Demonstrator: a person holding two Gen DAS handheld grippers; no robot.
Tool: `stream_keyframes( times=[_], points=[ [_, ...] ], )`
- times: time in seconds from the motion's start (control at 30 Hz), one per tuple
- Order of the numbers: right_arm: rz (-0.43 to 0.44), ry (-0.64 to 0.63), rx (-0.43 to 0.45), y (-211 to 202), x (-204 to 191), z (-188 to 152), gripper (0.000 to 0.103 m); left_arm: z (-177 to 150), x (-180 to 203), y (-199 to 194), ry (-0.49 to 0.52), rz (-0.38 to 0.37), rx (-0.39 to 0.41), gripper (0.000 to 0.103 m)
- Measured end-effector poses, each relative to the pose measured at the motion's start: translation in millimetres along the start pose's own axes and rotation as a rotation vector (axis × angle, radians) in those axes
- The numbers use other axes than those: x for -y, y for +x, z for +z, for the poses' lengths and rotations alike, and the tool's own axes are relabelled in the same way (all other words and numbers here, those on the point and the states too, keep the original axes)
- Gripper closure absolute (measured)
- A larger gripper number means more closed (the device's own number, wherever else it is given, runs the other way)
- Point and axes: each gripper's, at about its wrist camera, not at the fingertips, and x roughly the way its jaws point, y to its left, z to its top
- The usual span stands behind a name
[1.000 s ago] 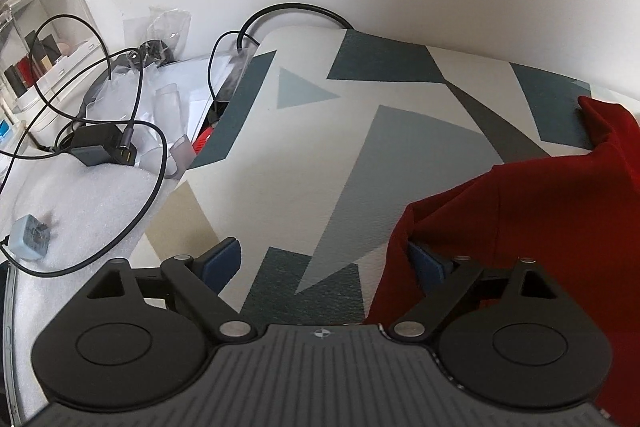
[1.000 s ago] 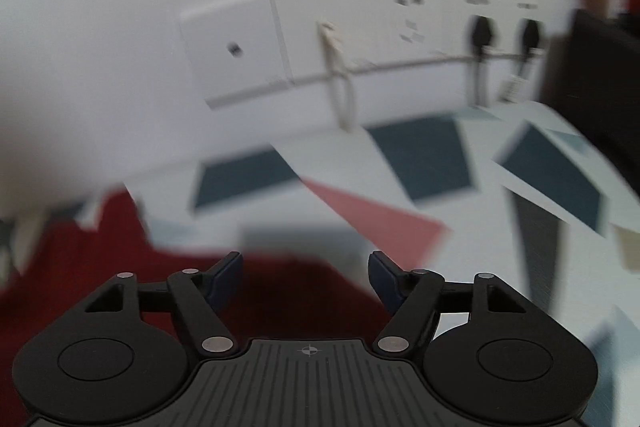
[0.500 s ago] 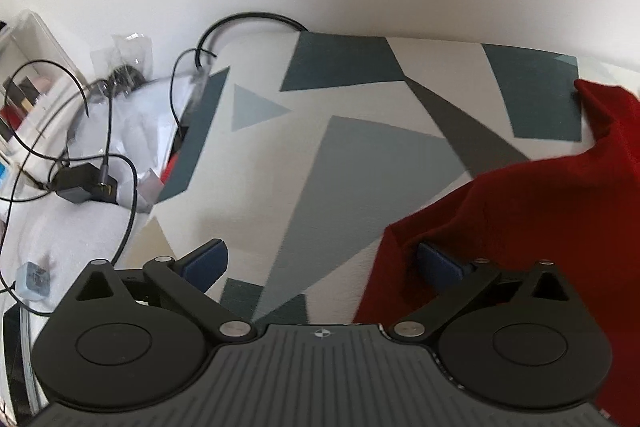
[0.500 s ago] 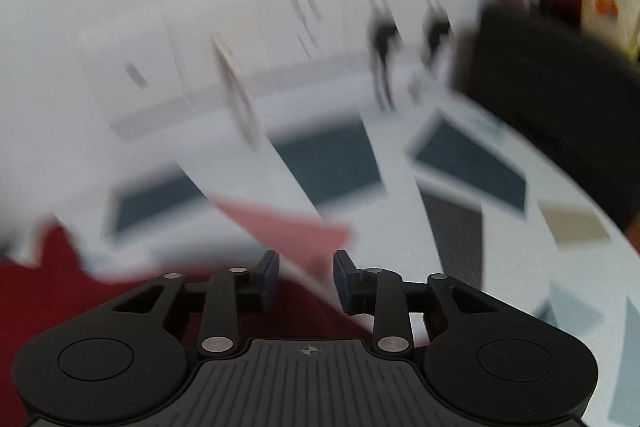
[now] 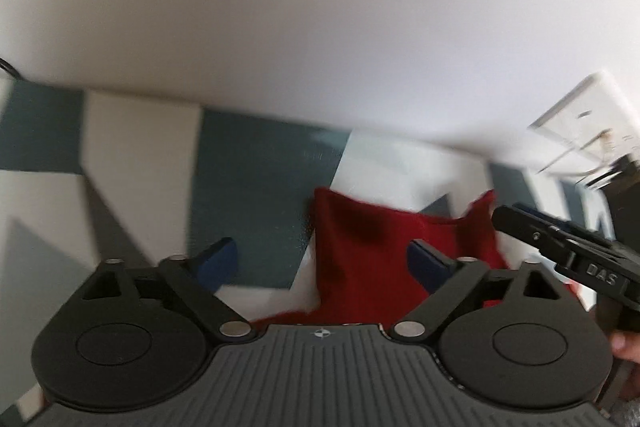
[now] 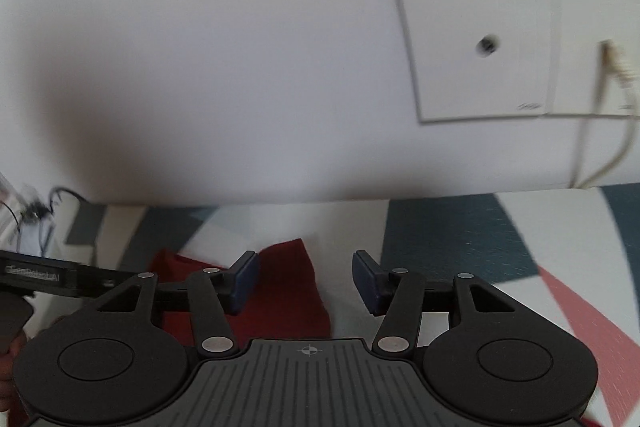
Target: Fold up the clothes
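Observation:
A dark red garment [image 5: 372, 239] lies crumpled on the patterned table cover [image 5: 256, 195], near the wall. My left gripper [image 5: 324, 263] hovers over the garment's left edge, open wide, with cloth under its right finger and nothing pinched. In the left wrist view my right gripper [image 5: 514, 223] comes in from the right over the same cloth. In the right wrist view the right gripper [image 6: 306, 283] has its jaws opening above the red garment [image 6: 288, 291]; the pads do not press on it. The left tool's black body [image 6: 48, 277] shows at the left edge.
A white wall rises just behind the table. A white socket plate [image 6: 480, 47] with a pale cable [image 6: 616, 99] is on it at the right. Dark cables [image 6: 36, 211] lie at the table's far left. A fingertip [image 5: 624, 343] shows at the right edge.
The left view swung right, away from the cable clutter, onto the red garment. The right view swung left towards the cloth; its jaws narrowed, then widened again. Both grippers now sit close together.

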Motion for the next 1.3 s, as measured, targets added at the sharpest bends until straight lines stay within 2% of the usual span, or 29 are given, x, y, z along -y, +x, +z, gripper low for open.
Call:
stream_keyframes(
  times=[0.07,0.1,0.13,0.17,0.2,0.27,0.4,0.6,0.7,0.8,0.9,0.97,1.07,1.13,1.23,1.3],
  points=[
    [0.019,0.003,-0.020,10,4,1,0.059,7,3,8,-0.022,-0.013,-0.002,0.007],
    [0.033,0.004,-0.028,14,6,1,0.070,9,5,11,-0.033,-0.024,0.004,0.011],
    [0.055,0.006,-0.032,15,6,1,0.090,9,6,11,-0.033,-0.025,0.016,0.025],
    [0.074,0.010,-0.033,15,7,0,0.095,8,7,12,-0.020,-0.030,0.019,0.076],
    [0.086,0.012,-0.024,12,7,0,0.096,7,7,15,-0.017,-0.041,-0.001,0.095],
    [0.098,0.001,0.011,0,5,-2,0.097,2,4,15,-0.030,-0.072,-0.007,0.096],
    [0.118,-0.020,0.069,-28,7,-1,0.097,-12,-4,-4,-0.013,-0.088,0.041,0.096],
    [0.118,-0.007,0.118,-57,12,2,0.097,-8,-10,-34,-0.037,-0.167,0.118,0.097],
    [0.154,0.021,0.175,-78,13,-5,0.097,-6,0,-53,-0.019,-0.225,0.160,0.097],
    [0.218,0.045,0.225,-102,11,-17,0.097,-17,15,-79,0.043,-0.261,0.179,0.097],
    [0.217,0.025,0.205,-120,7,-39,0.097,-55,30,-106,0.176,-0.155,0.192,0.097],
    [0.192,-0.015,0.177,-129,3,-59,0.097,-88,36,-112,0.228,-0.122,0.182,0.097],
    [0.134,-0.106,0.123,-137,-9,-94,0.097,-130,28,-107,0.241,-0.120,0.099,0.097],
    [0.126,-0.107,0.081,-141,-13,-113,0.097,-152,22,-100,0.227,-0.111,0.030,0.097],
    [0.094,-0.098,0.011,-141,-16,-134,0.097,-174,11,-95,0.197,-0.112,-0.043,0.097],
    [0.060,-0.120,-0.031,-142,-18,-142,0.097,-178,9,-100,0.196,-0.124,-0.048,0.092]
  ],
)
